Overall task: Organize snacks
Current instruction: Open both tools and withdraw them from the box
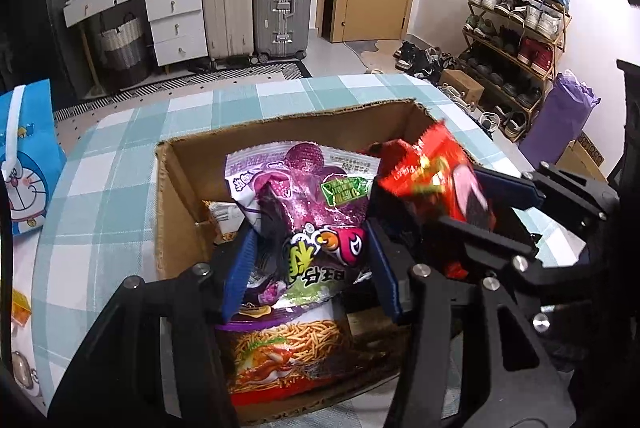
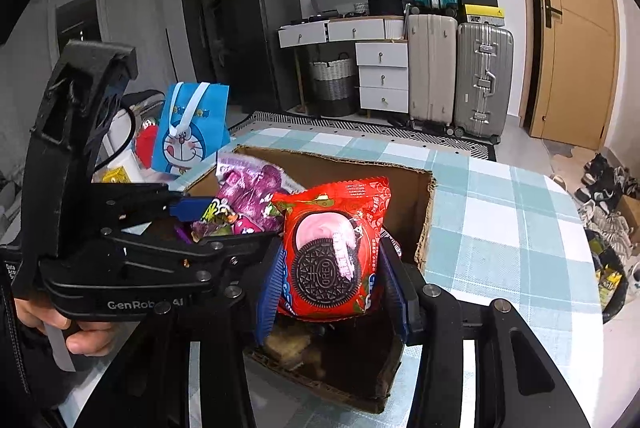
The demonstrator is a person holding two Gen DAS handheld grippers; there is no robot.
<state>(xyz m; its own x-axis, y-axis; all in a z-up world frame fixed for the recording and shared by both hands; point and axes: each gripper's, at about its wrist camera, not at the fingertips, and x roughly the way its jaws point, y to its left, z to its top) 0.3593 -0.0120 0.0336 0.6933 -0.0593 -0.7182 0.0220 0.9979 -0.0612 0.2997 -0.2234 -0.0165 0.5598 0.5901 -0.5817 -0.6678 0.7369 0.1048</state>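
Observation:
My left gripper (image 1: pixel 310 248) is shut on a purple snack bag (image 1: pixel 304 203) and holds it over the open cardboard box (image 1: pixel 176 195). My right gripper (image 2: pixel 330 268) is shut on a red Oreo pack (image 2: pixel 332 248) and holds it over the same box (image 2: pixel 424 220). The Oreo pack also shows in the left wrist view (image 1: pixel 436 175), beside the purple bag. The purple bag shows in the right wrist view (image 2: pixel 248 195), with the left gripper (image 2: pixel 192 211) around it. A noodle snack packet (image 1: pixel 288 360) lies flat in the box below the purple bag.
The box stands on a table with a teal checked cloth (image 2: pixel 500 228). A blue Doraemon bag (image 2: pixel 192 131) stands at the table's left, also in the left wrist view (image 1: pixel 28 163). Suitcases (image 2: pixel 460 79), drawers and a shoe rack (image 1: pixel 516 27) stand beyond.

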